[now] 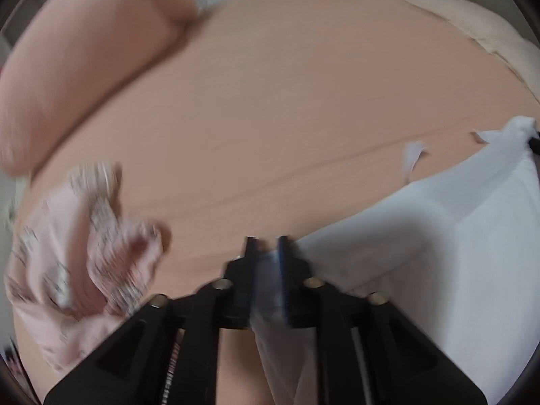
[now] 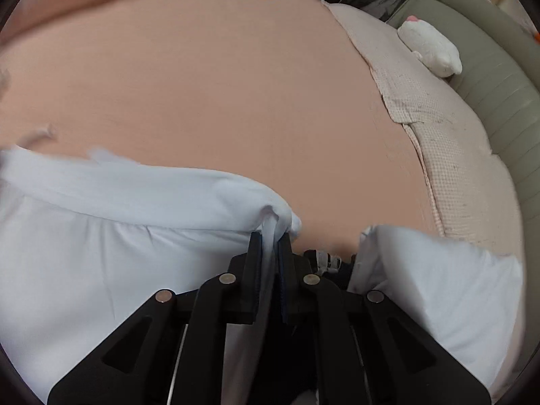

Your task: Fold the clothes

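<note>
A white garment [image 1: 455, 236] lies spread on the pink bed sheet [image 1: 270, 101], reaching off to the right in the left wrist view. My left gripper [image 1: 268, 241] is shut on a thin fold of its edge, which hangs down between the fingers. In the right wrist view the same white garment [image 2: 118, 236] spreads to the left. There my right gripper [image 2: 270, 238] is shut on a bunched corner of it. More white cloth [image 2: 438, 280] lies to that gripper's right.
A crumpled pink patterned garment [image 1: 84, 253] lies left of the left gripper. A pink pillow [image 1: 84, 50] sits at the far left. A quilted blanket [image 2: 438, 135] covers the bed's right side, with a white plush toy [image 2: 432, 50] and a grey-green padded surface [image 2: 489, 94] beyond.
</note>
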{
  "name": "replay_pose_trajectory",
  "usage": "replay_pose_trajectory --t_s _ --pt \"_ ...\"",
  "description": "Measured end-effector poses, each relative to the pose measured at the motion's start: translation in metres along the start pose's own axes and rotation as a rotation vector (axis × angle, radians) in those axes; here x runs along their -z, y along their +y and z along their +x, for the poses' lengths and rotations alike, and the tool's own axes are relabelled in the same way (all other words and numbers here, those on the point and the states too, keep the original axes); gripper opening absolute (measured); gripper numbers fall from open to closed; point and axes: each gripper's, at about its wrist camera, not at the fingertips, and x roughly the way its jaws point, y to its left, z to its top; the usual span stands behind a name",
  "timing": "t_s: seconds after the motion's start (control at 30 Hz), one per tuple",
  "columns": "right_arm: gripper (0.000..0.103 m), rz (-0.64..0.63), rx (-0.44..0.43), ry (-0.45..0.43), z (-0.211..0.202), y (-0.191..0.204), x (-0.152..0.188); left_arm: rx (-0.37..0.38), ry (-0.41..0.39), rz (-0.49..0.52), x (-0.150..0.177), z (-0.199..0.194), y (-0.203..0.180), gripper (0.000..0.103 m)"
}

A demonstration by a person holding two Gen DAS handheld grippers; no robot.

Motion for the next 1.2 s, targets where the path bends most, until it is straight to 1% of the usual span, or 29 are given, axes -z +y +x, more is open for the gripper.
replay_pose_trajectory --t_s 0.03,0.07,0.13,0.17,0.2,0.23,0.27,0.33,0.37,0.4,0.43,0.47,0.53,0.6,0.67,0.73,0.77,0.83,0.87,0.9,0.93,0.97,1.0,1.03,1.07,1.1,1.13,1.17,1.2 --pt "0.017 -0.018 0.014 -0.01 -0.002 0.003 -0.002 0.028 -0.041 -0.058 0.002 -0.008 0.011 0.038" --pt "0.022 -0.006 -0.007 -0.031 -0.008 0.001 -0.003 0.043 -0.058 -0.104 0.006 -0.012 0.023 0.053" --pt "0.028 0.063 -0.087 -0.096 -0.024 -0.01 -0.001 0.055 -0.058 -0.18 0.015 -0.016 0.046 0.055" --pt "0.029 0.09 -0.111 -0.126 -0.027 -0.018 -0.001 0.08 -0.032 -0.2 0.018 -0.012 0.053 0.055" --pt "0.03 0.099 -0.132 -0.136 -0.029 -0.023 -0.001 0.119 0.015 -0.206 0.021 -0.004 0.057 0.054" --pt "0.035 0.101 -0.158 -0.133 -0.034 -0.025 0.001 0.162 0.046 -0.219 0.023 0.002 0.061 0.052" --pt "0.037 0.102 -0.183 -0.13 -0.039 -0.026 0.003 0.208 0.065 -0.236 0.025 0.006 0.066 0.052" --pt "0.037 0.085 -0.198 -0.104 -0.038 -0.024 0.004 0.265 0.067 -0.273 0.024 0.007 0.071 0.052" --pt "0.037 0.069 -0.197 -0.075 -0.033 -0.02 0.003 0.298 0.077 -0.282 0.021 0.008 0.071 0.052" --pt "0.037 0.05 -0.194 -0.032 -0.024 -0.016 0.002 0.323 0.087 -0.277 0.019 0.01 0.07 0.05" --pt "0.037 0.028 -0.189 0.003 -0.014 -0.012 0.001 0.306 0.095 -0.235 0.016 0.011 0.065 0.029" --pt "0.037 0.003 -0.182 0.031 -0.005 -0.008 0.0 0.276 0.098 -0.177 0.012 0.01 0.059 0.011" --pt "0.037 -0.039 -0.158 0.038 0.003 -0.001 -0.003 0.241 0.098 -0.082 0.005 0.008 0.05 0.008" --pt "0.036 -0.065 -0.144 0.032 0.007 0.002 -0.006 0.211 0.096 -0.028 -0.002 0.001 0.053 0.008" --pt "0.022 -0.048 -0.182 0.03 0.008 -0.002 -0.013 0.177 0.085 0.026 -0.012 -0.006 0.064 0.008" --pt "0.019 -0.045 -0.209 0.016 0.008 -0.006 -0.019 0.114 0.08 0.077 -0.021 -0.009 0.075 0.008" --pt "0.018 -0.045 -0.214 0.004 0.009 -0.006 -0.023 0.105 0.083 0.087 -0.025 -0.009 0.079 0.008" --pt "0.017 -0.035 -0.205 -0.017 0.013 -0.004 -0.031 0.125 0.094 0.078 -0.031 -0.007 0.085 0.015" --pt "0.021 -0.024 -0.18 -0.02 0.017 -0.004 -0.035 0.126 0.1 0.061 -0.032 -0.004 0.087 0.038" --pt "0.022 -0.008 -0.16 -0.018 0.021 -0.005 -0.038 0.119 0.104 0.04 -0.032 -0.001 0.09 0.053" --pt "0.025 0.015 -0.158 -0.008 0.025 -0.008 -0.04 0.106 0.105 0.006 -0.031 0.002 0.095 0.063" --pt "0.026 0.052 -0.172 -0.003 0.027 -0.012 -0.042 0.106 0.109 -0.033 -0.029 0.007 0.101 0.063" --pt "0.027 0.088 -0.185 -0.01 0.027 -0.017 -0.044 0.132 0.121 -0.059 -0.025 0.012 0.105 0.062" --pt "0.032 0.111 -0.191 -0.022 0.026 -0.021 -0.044 0.168 0.137 -0.078 -0.021 0.018 0.109 0.057" --pt "0.037 0.124 -0.198 -0.032 0.024 -0.025 -0.045 0.19 0.15 -0.084 -0.016 0.023 0.11 0.05" --pt "0.037 0.121 -0.205 -0.035 0.024 -0.026 -0.046 0.199 0.151 -0.077 -0.013 0.026 0.108 0.045" --pt "0.038 0.113 -0.216 -0.029 0.024 -0.027 -0.047 0.207 0.146 -0.068 -0.009 0.029 0.106 0.034" --pt "0.039 0.105 -0.23 -0.019 0.027 -0.027 -0.049 0.221 0.138 -0.064 -0.008 0.031 0.102 0.028" --pt "0.039 0.1 -0.248 -0.004 0.029 -0.027 -0.05 0.24 0.127 -0.064 -0.007 0.031 0.099 0.027"
